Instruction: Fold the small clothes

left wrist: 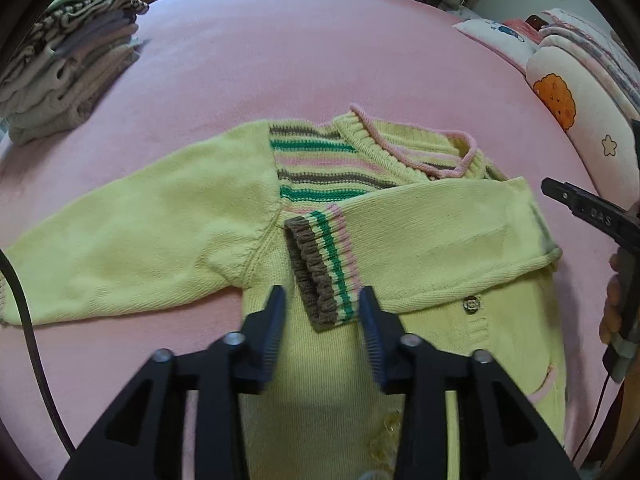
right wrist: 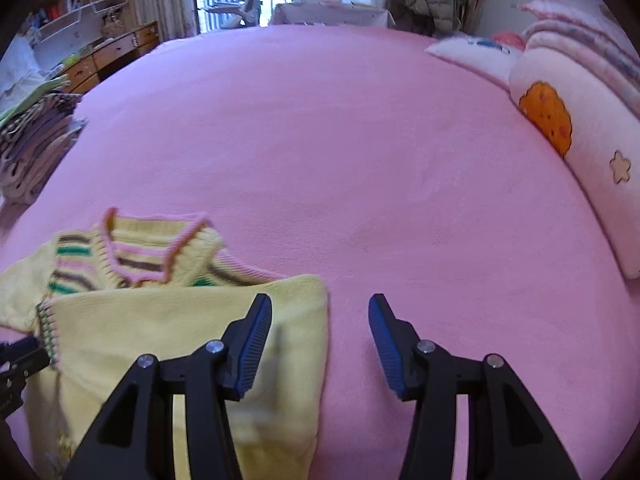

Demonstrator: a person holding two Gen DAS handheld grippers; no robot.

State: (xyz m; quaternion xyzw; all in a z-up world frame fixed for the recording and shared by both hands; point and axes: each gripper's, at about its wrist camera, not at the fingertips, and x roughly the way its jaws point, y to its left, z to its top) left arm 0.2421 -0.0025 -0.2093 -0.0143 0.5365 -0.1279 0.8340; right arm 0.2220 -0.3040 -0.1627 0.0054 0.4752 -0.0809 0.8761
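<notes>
A small yellow knit sweater (left wrist: 420, 240) with green, pink and brown stripes lies flat on the pink bed (left wrist: 320, 60). Its right sleeve is folded across the chest, and its left sleeve stretches out to the left. The striped cuff (left wrist: 324, 272) of the folded sleeve lies just beyond my left gripper (left wrist: 322, 304), whose fingers stand open on either side of it without pressing it. In the right wrist view my right gripper (right wrist: 320, 308) is open and holds nothing, hovering over the sweater's (right wrist: 180, 320) right folded edge and the bare sheet.
A stack of folded clothes (left wrist: 68, 68) sits at the bed's far left. Pillows and a cushion (left wrist: 580, 100) line the right side. A hand (left wrist: 612, 292) holds the right gripper at the right edge. Pink sheet (right wrist: 360, 140) stretches beyond the sweater.
</notes>
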